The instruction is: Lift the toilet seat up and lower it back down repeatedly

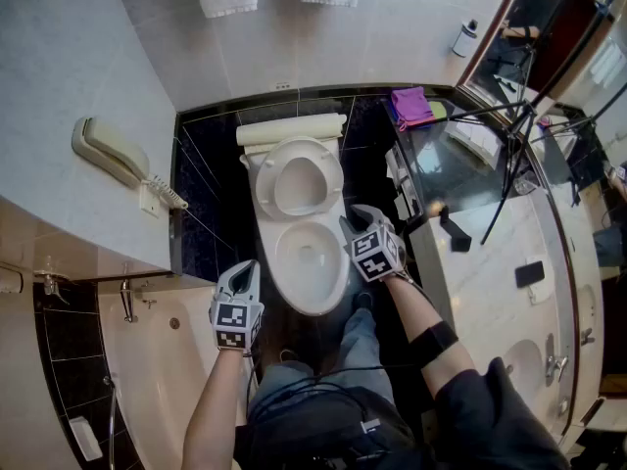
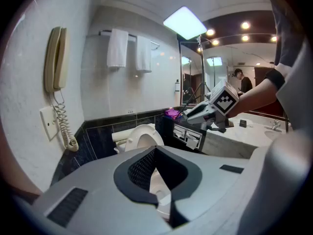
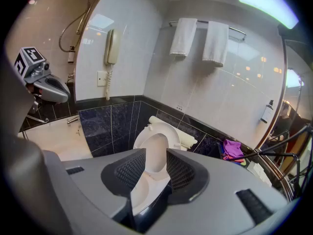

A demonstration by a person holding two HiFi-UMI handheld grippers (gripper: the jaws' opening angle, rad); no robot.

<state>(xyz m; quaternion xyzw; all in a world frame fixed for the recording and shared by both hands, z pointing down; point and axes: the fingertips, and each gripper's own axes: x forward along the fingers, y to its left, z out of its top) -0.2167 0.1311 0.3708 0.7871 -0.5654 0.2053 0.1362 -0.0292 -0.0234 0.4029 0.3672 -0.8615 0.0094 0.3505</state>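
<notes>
Step in hand: the toilet seat (image 1: 299, 149) stood raised, leaning back against the cistern (image 1: 292, 128), so the lift half of a cycle looked done and the lowering half was due.
Toilet seat: upright behind the open toilet bowl (image 1: 312, 306), with no hand-held gripper touching it.
Right hand-held gripper (image 1: 355, 221): jaws a moderate way apart and holding nothing; it hung just beside the right rim of the bowl, angled down. Its own view showed the seat and bowl through the gap, well beyond the pads.
Left hand-held gripper (image 1: 245, 272): jaws parted only narrowly, nothing between them; it sat off the left front of the bowl, apart from the porcelain.
Surroundings: a wall telephone (image 1: 110, 152) to the left, a bench (image 1: 495, 262) with a washbasin to the right.
Next move, as judged: one hand-held gripper needed to reach up to the top edge of the ring, tip it forward off the cistern, and bear its weight on the way down.
Care point: the seat would probably swing freely once past upright, so a guided descent would spare it a slam on the rim.
</notes>
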